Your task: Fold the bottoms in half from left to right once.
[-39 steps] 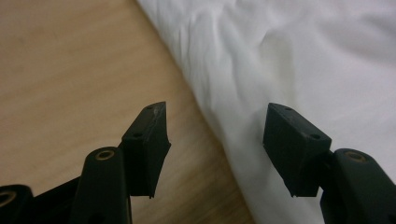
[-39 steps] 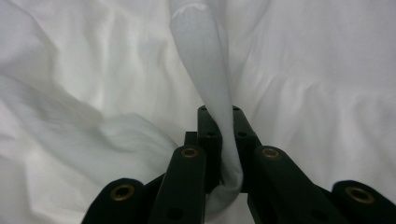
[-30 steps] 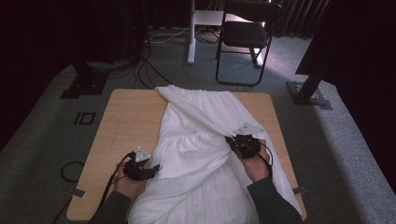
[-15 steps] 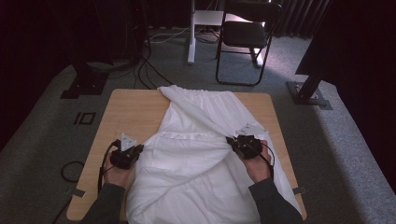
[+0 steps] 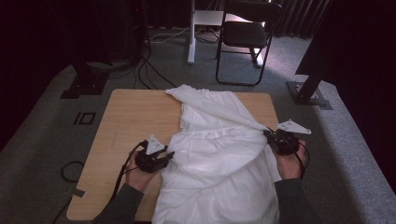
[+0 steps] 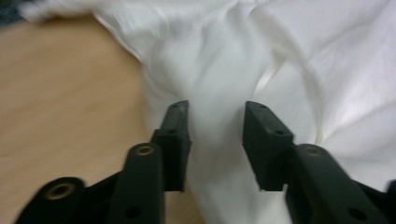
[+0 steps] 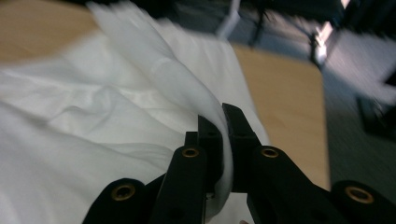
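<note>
Cloth [image 5: 219, 158] spread over the worktop [image 5: 135, 121], right gripper [image 7: 223, 122] clenched on a fold, left gripper [image 6: 215, 122] released with cloth between its fingers [image 6: 175, 135]; we judge a hard right pull could drag it off the near edge.

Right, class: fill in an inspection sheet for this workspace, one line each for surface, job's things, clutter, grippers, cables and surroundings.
Surface: wooden table, bare on its left part.
Job's things: white cloth, rumpled, spread from the far edge to the near edge.
Clutter: nothing seen on the table.
Grippers: left gripper open, cloth between its jaws; right gripper shut on a fold of the cloth.
Cables: black cable trails from the left gripper; more cables on the floor beyond the table.
Surroundings: grey carpet, black chair behind the table, dark curtains.
</note>
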Motion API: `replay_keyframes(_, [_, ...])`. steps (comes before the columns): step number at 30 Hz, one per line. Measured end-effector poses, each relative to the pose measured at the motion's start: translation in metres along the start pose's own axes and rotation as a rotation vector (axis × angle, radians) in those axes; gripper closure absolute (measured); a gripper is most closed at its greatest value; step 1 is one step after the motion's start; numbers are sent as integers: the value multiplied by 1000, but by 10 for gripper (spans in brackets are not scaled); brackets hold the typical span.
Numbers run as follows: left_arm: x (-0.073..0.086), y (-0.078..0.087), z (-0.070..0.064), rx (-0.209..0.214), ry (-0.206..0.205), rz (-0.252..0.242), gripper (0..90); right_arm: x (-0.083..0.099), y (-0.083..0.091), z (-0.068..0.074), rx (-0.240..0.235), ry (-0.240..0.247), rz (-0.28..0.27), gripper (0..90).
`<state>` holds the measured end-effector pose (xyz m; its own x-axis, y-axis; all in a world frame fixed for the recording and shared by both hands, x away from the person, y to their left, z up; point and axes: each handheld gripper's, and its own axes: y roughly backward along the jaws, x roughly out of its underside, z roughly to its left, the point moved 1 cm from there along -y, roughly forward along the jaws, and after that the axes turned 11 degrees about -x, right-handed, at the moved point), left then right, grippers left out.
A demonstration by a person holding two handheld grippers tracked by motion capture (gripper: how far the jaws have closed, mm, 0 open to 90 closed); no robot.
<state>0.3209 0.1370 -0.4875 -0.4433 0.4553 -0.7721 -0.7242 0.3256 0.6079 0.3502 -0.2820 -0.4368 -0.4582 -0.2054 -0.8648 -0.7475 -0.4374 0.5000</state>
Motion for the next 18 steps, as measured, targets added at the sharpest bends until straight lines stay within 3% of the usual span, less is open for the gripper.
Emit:
replay_keyframes(2, [2, -8, -4, 13, -7, 23, 548, 18, -14, -15, 39, -7, 87, 867])
replay_keyframes(4, [8, -29, -19, 42, -19, 75, 504, 39, -29, -26, 53, -27, 157, 860])
replay_keyframes(7, [16, -49, -34, 47, -40, 123, 471, 64, -48, -40, 49, -88, 228, 837])
replay_keyframes(8, [16, -49, -34, 47, -40, 123, 473, 64, -48, -40, 49, -88, 228, 837])
replay_keyframes(9, [23, -59, -43, 32, -79, 152, 473, 71, -53, -43, 44, -106, 245, 827])
replay_keyframes(10, [25, -62, -44, 29, -91, 153, 545, 80, -59, -45, 34, -121, 278, 814])
replay_keyframes(12, [24, -64, -41, 28, -66, 151, 604, 85, -62, -45, 31, -118, 300, 806])
replay_keyframes(14, [24, -65, -37, -19, -78, 145, 681, 87, -65, -43, 27, -119, 317, 803])
replay_keyframes(18, [22, -73, -17, -87, -56, 151, 690, 89, -77, -27, -1, -67, 358, 791])
